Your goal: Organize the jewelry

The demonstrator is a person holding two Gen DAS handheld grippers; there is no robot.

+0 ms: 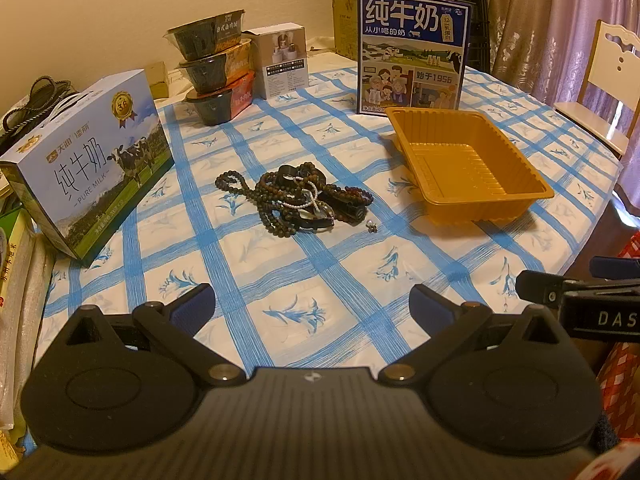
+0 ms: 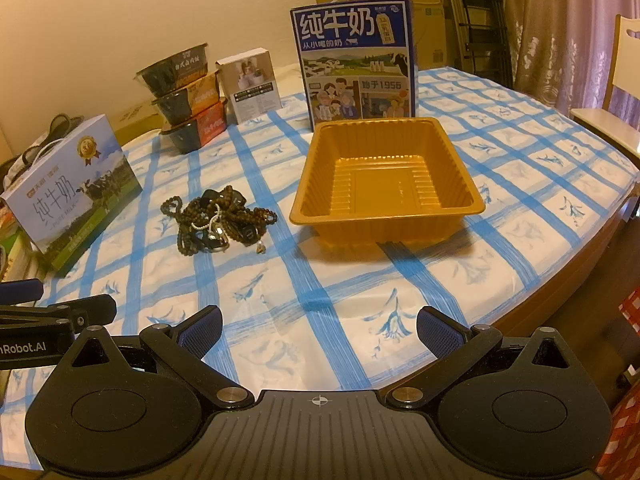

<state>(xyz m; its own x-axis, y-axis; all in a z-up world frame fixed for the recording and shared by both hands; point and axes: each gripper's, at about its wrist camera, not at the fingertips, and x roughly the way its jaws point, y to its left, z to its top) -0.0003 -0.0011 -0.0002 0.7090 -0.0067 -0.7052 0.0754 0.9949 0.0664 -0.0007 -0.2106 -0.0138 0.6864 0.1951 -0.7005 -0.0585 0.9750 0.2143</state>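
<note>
Both fisheye views look forward and slightly down from low over the near edge of the blue-and-white checked worktop (image 1: 304,280), each past its own hand-held gripper. The left hand-held gripper (image 1: 312,308) faces the tangled pile of dark beaded jewelry (image 1: 296,198); the right hand-held gripper (image 2: 319,330) faces the orange ribbed plastic tray (image 2: 384,182). Both share pile, tray and the upright blue milk carton (image 1: 412,54).
</note>
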